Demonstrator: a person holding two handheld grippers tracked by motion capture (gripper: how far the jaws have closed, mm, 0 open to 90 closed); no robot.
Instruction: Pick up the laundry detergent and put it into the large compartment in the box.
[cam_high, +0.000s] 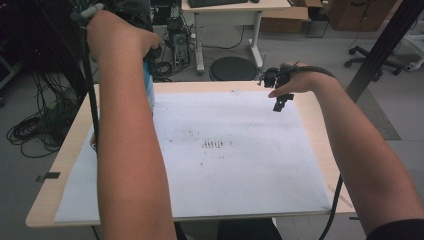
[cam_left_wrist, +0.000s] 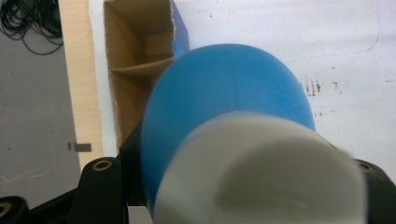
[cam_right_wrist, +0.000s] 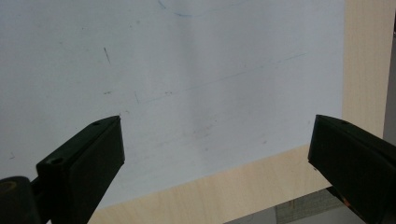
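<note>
Blue plastic with a white cap end: that is the bottle (cam_left_wrist: 224, 116) clamped between the jaws of the left gripper (cam_left_wrist: 224, 186), seen close up in the left gripper view, where the white end is blurred and nearest the camera and the blue body points away toward the table. In the high view the left hand (cam_high: 120, 37) is raised above the far left corner of the table (cam_high: 310, 107), and a strip of the blue bottle (cam_high: 149, 90) shows just under the forearm, held clear of the white paper sheet (cam_high: 235, 150) that covers most of the tabletop. Below the bottle, in the left gripper view, an open cardboard box (cam_left_wrist: 135, 70) with an inner divider and a blue outer side lies along the left edge of the paper, beside the bare wooden margin. The right gripper (cam_high: 281, 100) is held over the far right corner of the sheet; in the right gripper view its jaws stand wide apart with nothing between them, above the paper's edge and the wood strip.
</note>
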